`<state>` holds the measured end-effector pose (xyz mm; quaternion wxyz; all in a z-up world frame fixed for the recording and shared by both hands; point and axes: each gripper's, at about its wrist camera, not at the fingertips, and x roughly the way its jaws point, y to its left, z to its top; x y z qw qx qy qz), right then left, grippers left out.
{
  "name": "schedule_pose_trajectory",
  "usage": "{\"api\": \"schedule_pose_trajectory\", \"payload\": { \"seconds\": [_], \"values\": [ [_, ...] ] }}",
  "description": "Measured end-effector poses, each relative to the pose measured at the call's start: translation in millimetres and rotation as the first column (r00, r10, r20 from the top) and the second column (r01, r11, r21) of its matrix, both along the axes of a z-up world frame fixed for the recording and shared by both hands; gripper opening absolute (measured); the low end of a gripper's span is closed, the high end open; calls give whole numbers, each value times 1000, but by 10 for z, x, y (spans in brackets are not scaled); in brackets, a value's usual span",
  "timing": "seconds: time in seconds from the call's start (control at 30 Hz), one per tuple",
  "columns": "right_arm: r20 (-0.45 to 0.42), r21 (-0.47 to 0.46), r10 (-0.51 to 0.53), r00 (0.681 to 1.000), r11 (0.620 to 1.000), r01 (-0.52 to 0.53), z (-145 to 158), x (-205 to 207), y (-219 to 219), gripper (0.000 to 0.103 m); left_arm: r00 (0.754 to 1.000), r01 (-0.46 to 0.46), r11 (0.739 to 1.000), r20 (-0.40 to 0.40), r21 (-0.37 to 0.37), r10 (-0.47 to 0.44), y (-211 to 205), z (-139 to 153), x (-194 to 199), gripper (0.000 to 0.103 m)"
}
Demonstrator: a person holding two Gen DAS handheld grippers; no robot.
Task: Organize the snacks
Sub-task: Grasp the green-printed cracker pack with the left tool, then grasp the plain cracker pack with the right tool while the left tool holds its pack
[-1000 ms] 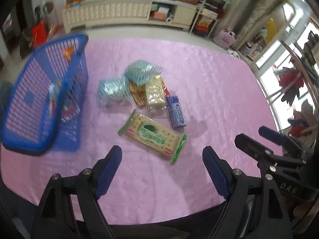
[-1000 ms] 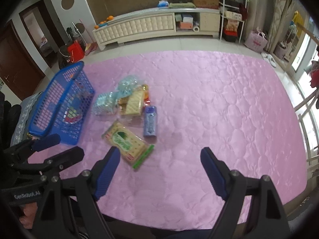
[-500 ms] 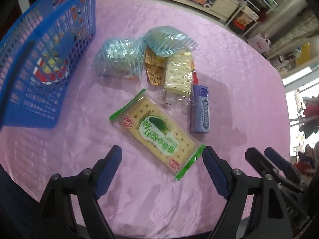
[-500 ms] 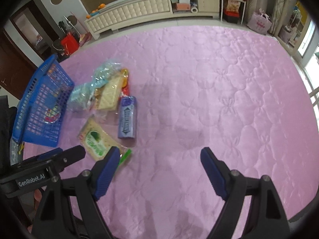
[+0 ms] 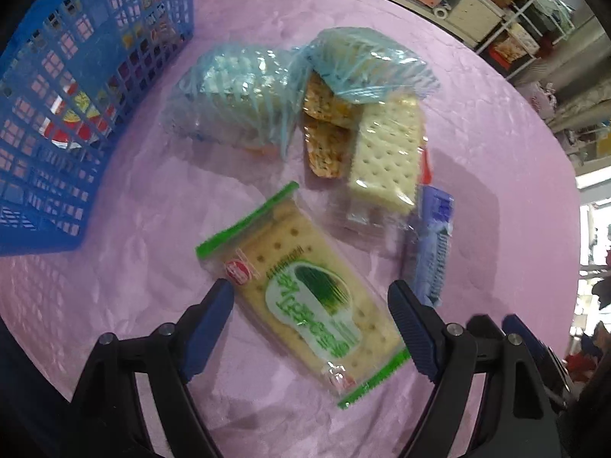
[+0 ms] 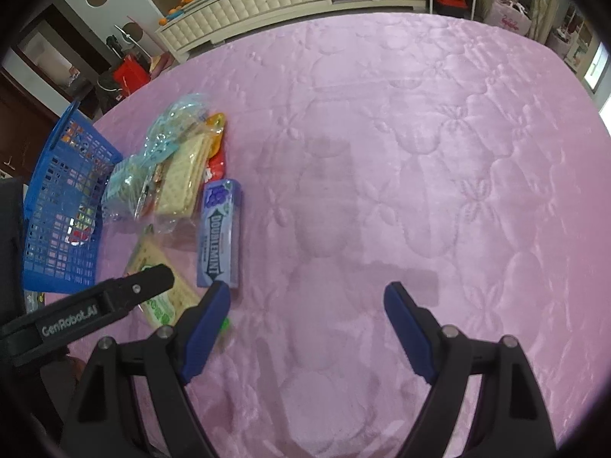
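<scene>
Black left tool (image 5: 311, 297) gapes, pointing down over cracker pack (image 5: 305, 290).

Green-edged cracker pack (image 5: 305, 290) flat on pink cloth — purple gum pack (image 5: 433, 244) beside, clear-wrapped crackers (image 5: 385, 160) beyond.
</scene>
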<state>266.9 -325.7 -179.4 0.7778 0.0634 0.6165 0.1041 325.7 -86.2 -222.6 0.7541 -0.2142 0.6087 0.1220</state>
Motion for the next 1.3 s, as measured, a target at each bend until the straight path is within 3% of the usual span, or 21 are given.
{"api": "schedule_pose_trajectory", "payload": {
  "seconds": [0.23,0.43,0.6,0.77,0.9,1.3],
  "values": [
    [-16,3,0,1000,1000,0,-29,7,-35,86,1000,-20,998,-14,60,21,-58,-100,32,83],
    [-26,-10,1,1000,1000,-1,-12,-69,-51,86,996,85,986,-52,146,-79,-250,-163,-17,87],
    [-34,-23,-2,999,1000,1,48,-156,-48,86,975,216,967,-80,134,-206,-334,-185,-198,87],
    [-32,-38,3,999,999,-4,121,-219,11,86,949,315,940,-70,134,-308,-421,-171,-437,78],
    [-46,-41,-2,999,999,0,128,-254,147,86,935,355,924,-38,142,-353,-399,-128,-635,56],
    [-14,-104,31,999,994,-32,229,-65,515,86,929,353,928,75,117,-362,30,51,-901,56]
  ]
}}
